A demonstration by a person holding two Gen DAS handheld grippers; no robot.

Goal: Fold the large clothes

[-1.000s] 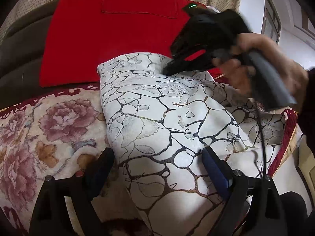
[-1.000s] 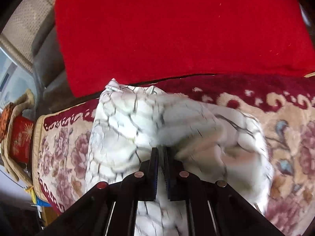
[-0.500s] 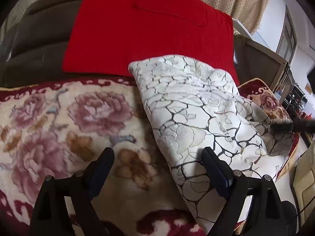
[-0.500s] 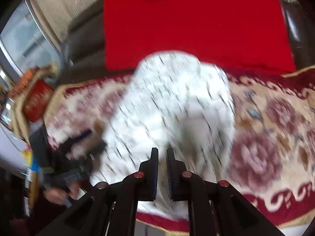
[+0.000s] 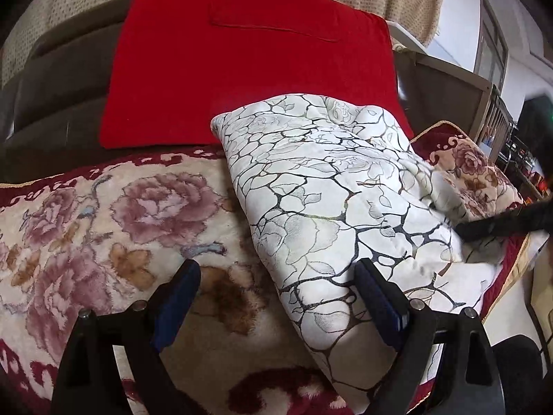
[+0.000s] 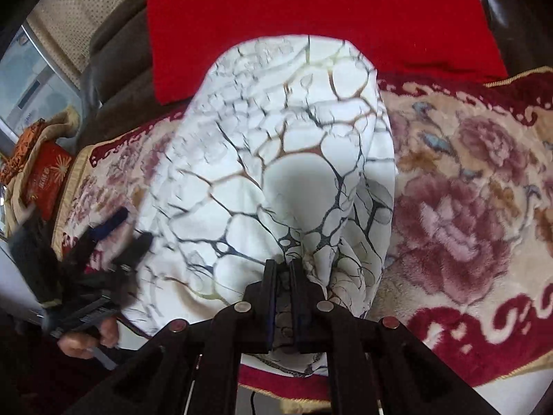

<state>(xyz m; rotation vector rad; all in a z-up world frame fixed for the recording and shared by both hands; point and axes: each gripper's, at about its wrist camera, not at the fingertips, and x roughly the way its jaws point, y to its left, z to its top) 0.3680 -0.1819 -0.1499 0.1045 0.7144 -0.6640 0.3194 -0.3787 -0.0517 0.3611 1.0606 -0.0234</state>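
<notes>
Floral blanket (image 5: 103, 228) newly bared, garment (image 5: 338, 207) dragged rightward

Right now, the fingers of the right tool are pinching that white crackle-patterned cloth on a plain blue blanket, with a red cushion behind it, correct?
Not quite: the blanket is not plain blue but cream with pink roses and a dark red border, as the right wrist view shows. The rest holds: the right gripper pinches the white crackle-patterned cloth, with the red cushion behind.

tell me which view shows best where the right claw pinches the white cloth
The right wrist view: the right claw is shut on a bunched fold of the white patterned cloth. The left wrist view shows only a blurred dark tip of it at the cloth's edge.
</notes>
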